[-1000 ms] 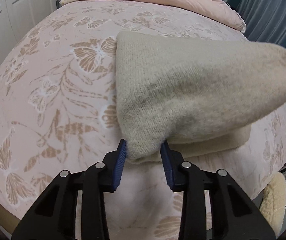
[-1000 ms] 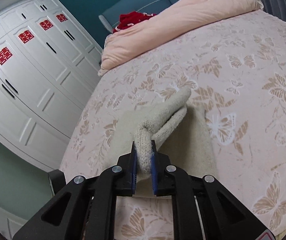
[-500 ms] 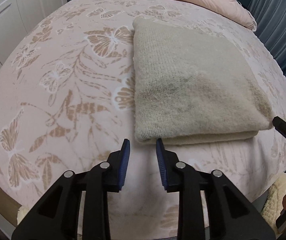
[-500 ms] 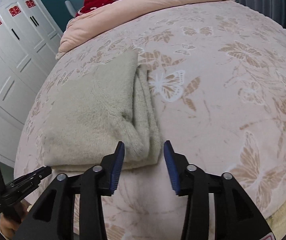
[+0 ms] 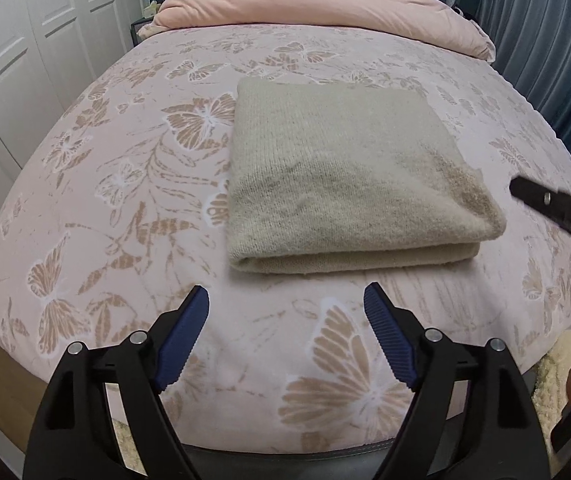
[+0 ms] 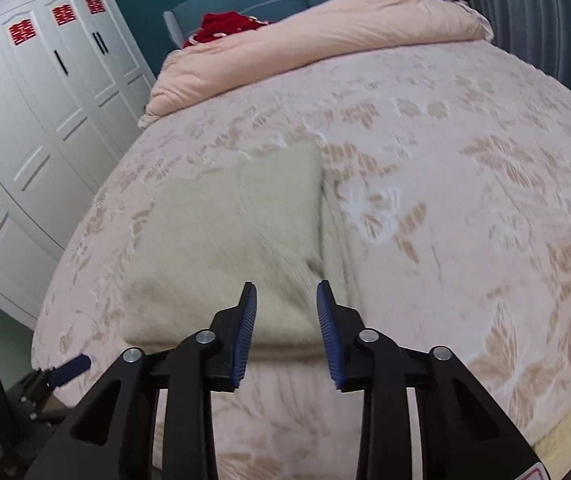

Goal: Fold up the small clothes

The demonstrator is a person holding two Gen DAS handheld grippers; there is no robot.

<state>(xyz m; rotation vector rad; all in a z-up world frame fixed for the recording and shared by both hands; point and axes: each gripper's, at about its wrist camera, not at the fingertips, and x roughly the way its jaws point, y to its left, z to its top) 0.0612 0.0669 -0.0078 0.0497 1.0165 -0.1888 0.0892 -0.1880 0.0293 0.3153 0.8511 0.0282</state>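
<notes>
With the left gripper (image 5: pixel 285 334) spread wide and empty and the right gripper (image 6: pixel 285 332) closing, nothing pinched, over the folded beige knit garment (image 5: pixel 345 196) near the bed's (image 5: pixel 125 184) front edge, a snagged layer could reopen the fold; only the right wrist view shows red wardrobe decals (image 6: pixel 61 16).

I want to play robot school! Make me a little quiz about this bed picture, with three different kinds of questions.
1. True or false: the beige knit garment lies folded on the butterfly bedspread.
2. What lies at the bed's far end? A) pink duvet B) green suitcase C) wooden chair
3. Fill in: nothing is between the pads of the left hand-held gripper, so it is ____.

Key: 1 true; 2 A, the pink duvet; 3 open.
</notes>
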